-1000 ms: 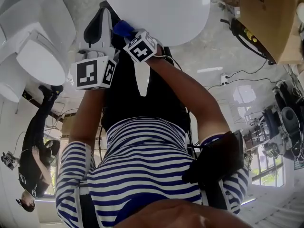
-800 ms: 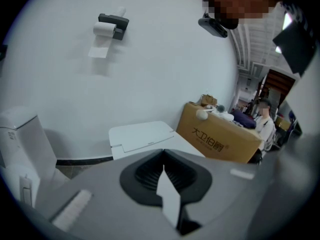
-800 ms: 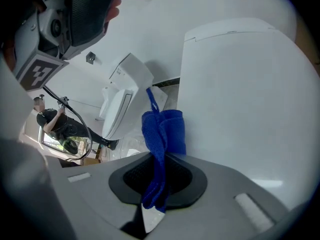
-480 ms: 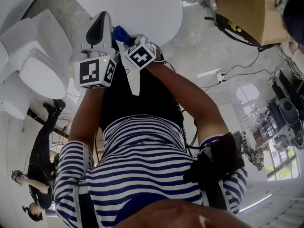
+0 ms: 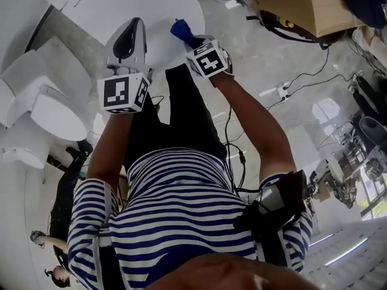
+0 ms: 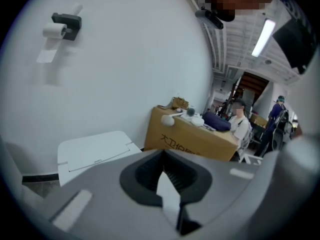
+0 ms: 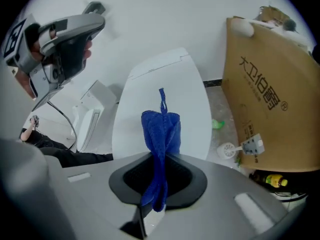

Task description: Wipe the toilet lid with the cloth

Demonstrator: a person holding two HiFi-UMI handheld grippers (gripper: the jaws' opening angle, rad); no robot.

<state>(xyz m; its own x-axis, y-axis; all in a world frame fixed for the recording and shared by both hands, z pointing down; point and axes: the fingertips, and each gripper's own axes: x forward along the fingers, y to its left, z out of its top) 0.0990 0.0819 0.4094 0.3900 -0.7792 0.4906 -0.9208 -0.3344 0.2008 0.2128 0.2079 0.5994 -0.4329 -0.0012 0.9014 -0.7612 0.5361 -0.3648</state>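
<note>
- Cloth point(image 7: 160, 129), blue & bunched, sits in your right hand-held gripper point(image 7: 159, 164), jaws clamped on it, apparently clear of the toilet lid point(image 7: 192, 114).
- Lid lies straight ahead of & below the R jaws, its long axis running away from you toward the wall.
- Left hand-held gripper point(image 6: 164, 166) has jaws together, empty, up at L; R looks nearer, so the wipe is its job.
</note>
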